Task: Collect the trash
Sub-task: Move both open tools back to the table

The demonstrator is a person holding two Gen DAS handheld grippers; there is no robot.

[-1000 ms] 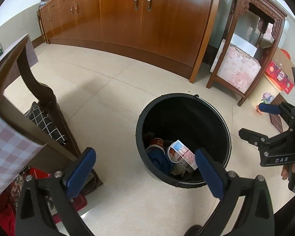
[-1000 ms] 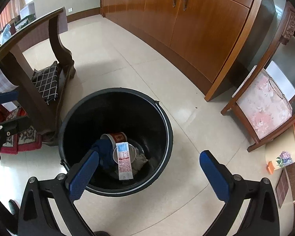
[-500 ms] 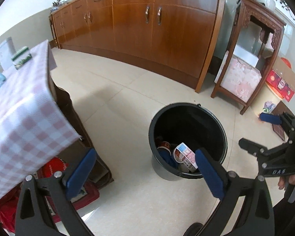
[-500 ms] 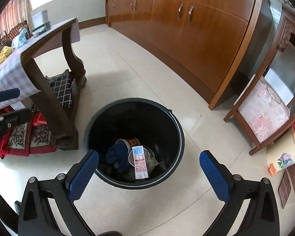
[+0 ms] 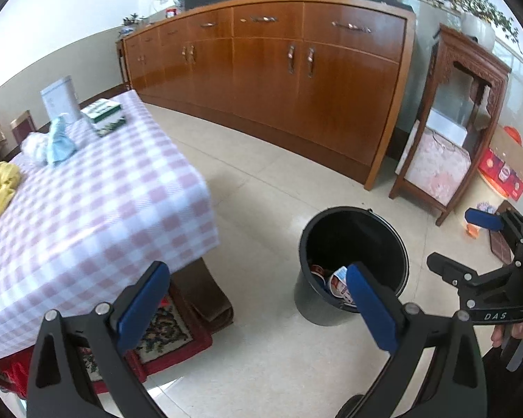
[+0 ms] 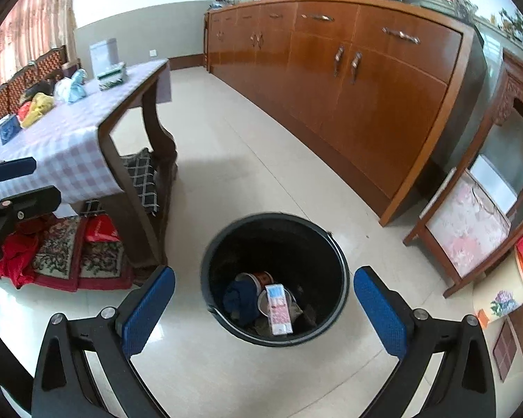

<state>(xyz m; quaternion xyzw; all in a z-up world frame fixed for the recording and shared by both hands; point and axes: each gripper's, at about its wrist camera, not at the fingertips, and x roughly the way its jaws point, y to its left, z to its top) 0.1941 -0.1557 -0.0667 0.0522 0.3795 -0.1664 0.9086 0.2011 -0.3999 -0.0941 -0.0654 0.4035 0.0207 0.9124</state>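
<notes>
A black trash bucket stands on the tiled floor; it also shows in the right wrist view. Inside it lie a carton, a blue cloth and a cup. My left gripper is open and empty, high above the floor between the table and the bucket. My right gripper is open and empty, above the bucket. On the checked table lie a yellow rag, light blue wads and a green-white box.
A long wooden sideboard runs along the far wall. A carved wooden stand is at the right with boxes beside it. Rugs and red bags lie under the table. Chairs stand behind the table.
Both grippers have risen and pulled back from the bucket. The tabletop with its items has come into view. The bucket looks smaller and farther away.
</notes>
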